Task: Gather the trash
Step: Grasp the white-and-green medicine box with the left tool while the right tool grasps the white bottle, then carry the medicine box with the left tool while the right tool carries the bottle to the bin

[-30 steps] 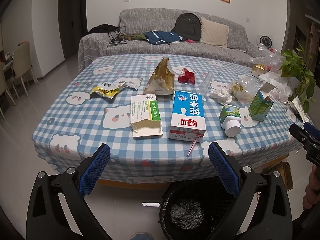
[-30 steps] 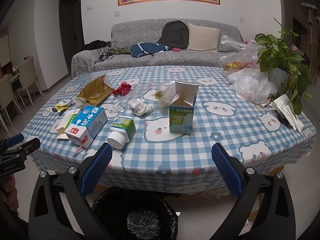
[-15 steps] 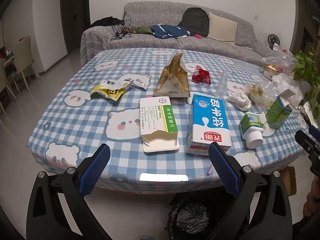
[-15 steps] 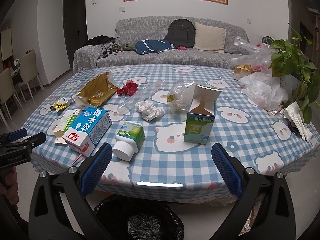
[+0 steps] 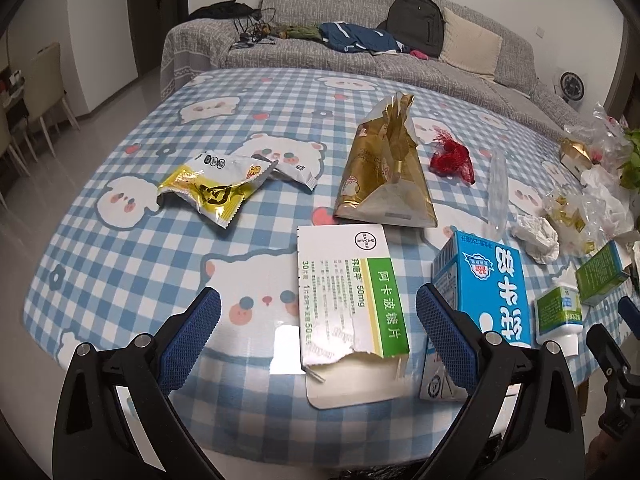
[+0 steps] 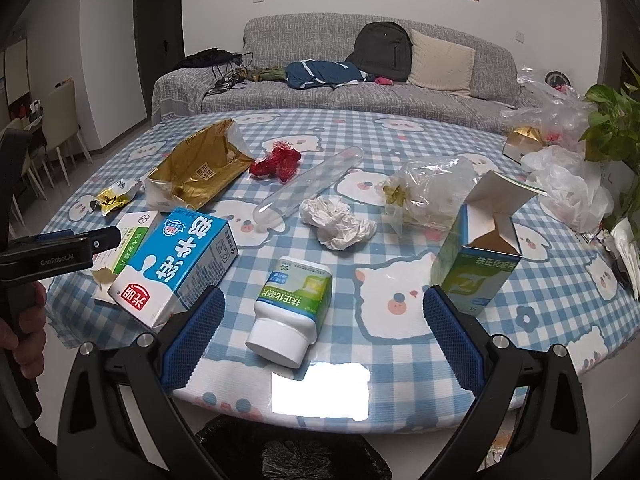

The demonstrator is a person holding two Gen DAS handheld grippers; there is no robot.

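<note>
Both tongs hang over the near edge of the checked table (image 6: 400,128), and both are spread wide with nothing between the pads. The left gripper (image 5: 318,338) sits low over the white-and-green medicine box (image 5: 348,300), which lies flat in the gap between its blue pads, torn end toward the camera (the pads stand clear of it on either side). Just right of its right pad lies the blue milk carton (image 5: 488,292), on its side. Ahead of the tongs is the gold foil bag (image 5: 386,176); ahead and to the left, the yellow snack wrapper (image 5: 210,192); ahead and right, a bit of red netting (image 5: 452,162) and a crumpled tissue (image 5: 536,236).

Over to the right gripper (image 6: 324,336): between its pads, a touch left of centre, lies the white medicine bottle (image 6: 292,304) with its green label, tipped over, cap toward the camera. Behind its right pad stands the open green carton (image 6: 480,252), flaps up. By the left pad is the milk carton (image 6: 176,264). Farther ahead lie the tissue (image 6: 336,220), a clear plastic tube (image 6: 308,188) and a clear bag (image 6: 432,188). Below the tongs, under the table edge, shows the black-lined trash bin (image 6: 296,452). At far left a hand (image 6: 22,328) holds the other gripper's handle.
</note>
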